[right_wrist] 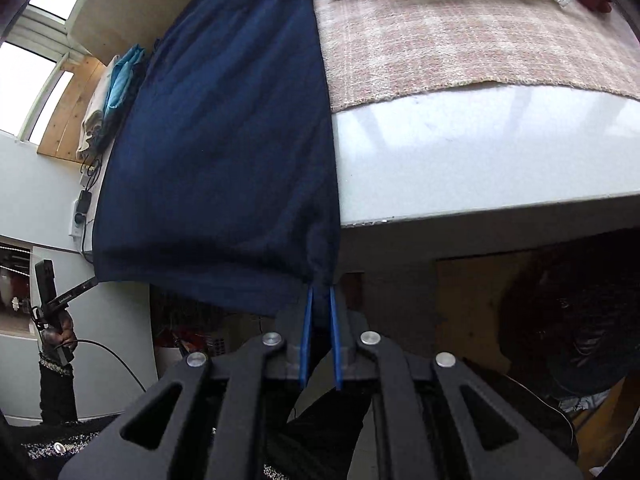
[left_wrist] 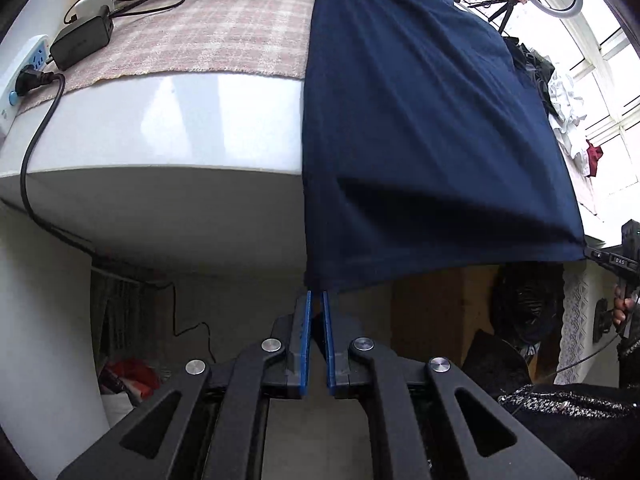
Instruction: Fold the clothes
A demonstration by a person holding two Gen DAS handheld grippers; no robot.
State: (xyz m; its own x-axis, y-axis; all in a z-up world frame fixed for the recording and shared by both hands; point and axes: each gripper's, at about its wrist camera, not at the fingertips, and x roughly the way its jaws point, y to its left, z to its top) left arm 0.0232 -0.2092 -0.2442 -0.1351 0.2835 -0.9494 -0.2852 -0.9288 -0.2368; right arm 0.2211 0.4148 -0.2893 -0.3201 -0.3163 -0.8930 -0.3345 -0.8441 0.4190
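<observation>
Smooth navy garment (left_wrist: pixel 420 128) draped over the table (left_wrist: pixel 160 128) edge

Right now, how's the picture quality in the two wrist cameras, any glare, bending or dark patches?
Left wrist view: strong fisheye bending of the table edge, blown-out windows top right, the navy garment reads dark with little fold detail. Right wrist view: same curvature, overexposed window at left, murky shadow under the table, soft sheen on the white tabletop.
</observation>
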